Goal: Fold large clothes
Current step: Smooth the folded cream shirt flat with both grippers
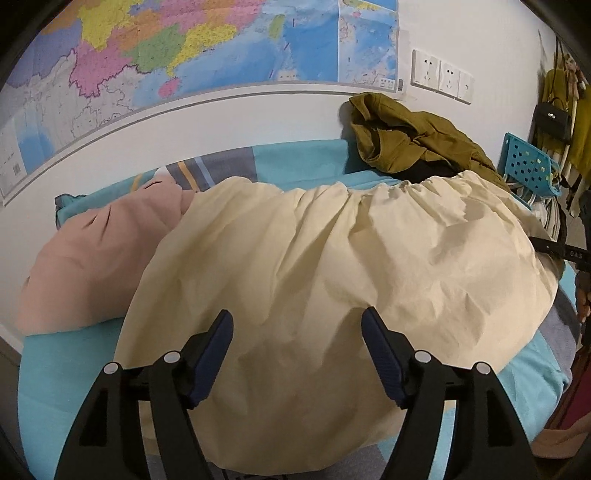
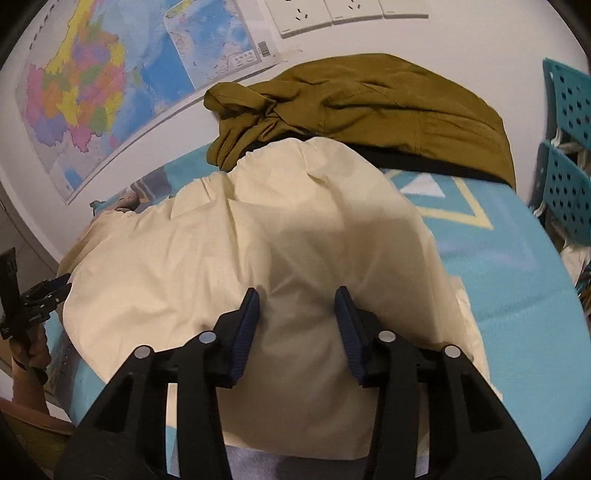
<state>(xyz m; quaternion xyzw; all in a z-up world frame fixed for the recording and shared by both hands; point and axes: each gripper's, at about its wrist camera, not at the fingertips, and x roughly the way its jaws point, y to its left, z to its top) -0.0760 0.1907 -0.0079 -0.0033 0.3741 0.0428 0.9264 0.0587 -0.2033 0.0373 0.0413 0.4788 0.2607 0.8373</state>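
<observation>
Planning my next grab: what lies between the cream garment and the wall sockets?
The olive garment, heaped against the wall behind the cream garment, below the sockets; the right wrist view shows it.

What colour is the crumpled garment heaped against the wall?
Olive-green crumpled garment; the right wrist view shows it best.

A bed in a turquoise sheet [image 1: 66, 398] carries a cream garment [image 1: 332, 277], a pink garment [image 1: 92, 266] and an olive garment [image 2: 369, 99]

Location: a bedroom in a home. Indicators are a bed with a turquoise patterned sheet [image 2: 517, 295], loose garments [image 1: 406, 147] piled against the wall, a wall map [image 1: 184, 48], wall sockets [image 1: 441, 75], and bags [image 1: 552, 120] hanging nearby.
</observation>
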